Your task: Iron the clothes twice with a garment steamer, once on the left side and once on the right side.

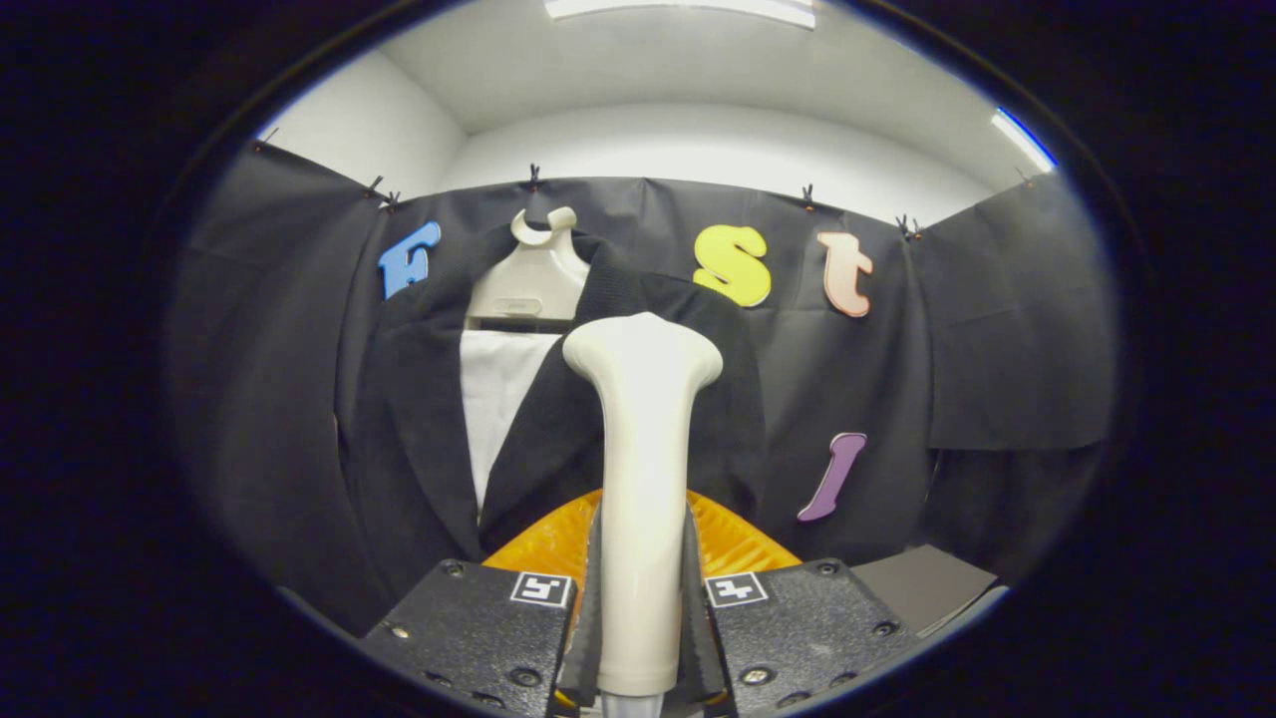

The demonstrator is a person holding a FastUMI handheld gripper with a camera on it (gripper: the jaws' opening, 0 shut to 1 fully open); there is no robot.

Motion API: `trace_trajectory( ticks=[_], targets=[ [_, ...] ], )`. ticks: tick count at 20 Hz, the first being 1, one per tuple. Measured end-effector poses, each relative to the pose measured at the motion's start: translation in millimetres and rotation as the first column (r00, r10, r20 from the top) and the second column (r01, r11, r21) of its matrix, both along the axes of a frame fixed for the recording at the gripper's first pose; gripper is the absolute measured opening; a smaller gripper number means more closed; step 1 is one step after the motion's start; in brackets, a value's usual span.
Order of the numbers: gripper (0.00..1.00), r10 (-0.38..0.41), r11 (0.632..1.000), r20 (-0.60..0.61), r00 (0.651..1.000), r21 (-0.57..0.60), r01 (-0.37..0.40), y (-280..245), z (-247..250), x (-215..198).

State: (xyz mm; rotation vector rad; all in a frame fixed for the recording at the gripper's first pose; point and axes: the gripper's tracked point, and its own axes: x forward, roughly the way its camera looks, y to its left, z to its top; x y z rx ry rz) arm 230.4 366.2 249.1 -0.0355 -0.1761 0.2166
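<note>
Tongs (640,638) closed on the garment steamer (643,479): both fingers press the sides of its cream handle low down, and the handle fills the gap between them. Steamer stands upright along the line of the fingers, flared head at 12 o'clock from the grip.

Steamer head sits in front of the jacket (419,439), which hangs on a pale hanger (530,274) against the booth wall. From the steamer head, the hanger hook is at about 10 o'clock. A white shirt front (498,399) shows in the jacket opening, at about 9 o'clock from the steamer head. Jacket's lapel and front panel on that side run down at 8 o'clock; the other front panel lies directly behind the steamer and out to 3 o'clock. Cannot tell whether the head touches the cloth or is held just off it; no depth cue here. No steam visible.

An orange ribbed part (543,543) shows just beyond the fingers, either side of the handle. What it belongs to, cannot tell.

Progress, as judged: pickup is done, steamer is in hand and raised to chest height of the garment. Head is near the top of the panel behind it, which fits the start of a downward pass. Nothing on the cloth shows whether either side has been ironed. Counting both passes as possibly still open; at least the current one remains.
</note>
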Motion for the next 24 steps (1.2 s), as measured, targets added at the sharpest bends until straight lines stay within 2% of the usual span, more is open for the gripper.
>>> trace_trajectory(
  ticks=[13,24],
  targets=[
    [0.35,-0.014,1.0,-0.108,0.994,-0.011,0.013,-12.9,-64.6,-2.6],
    [0.35,-0.027,0.997,-0.207,0.978,-0.078,0.012,-19.7,-134.9,-9.8]
  ],
)
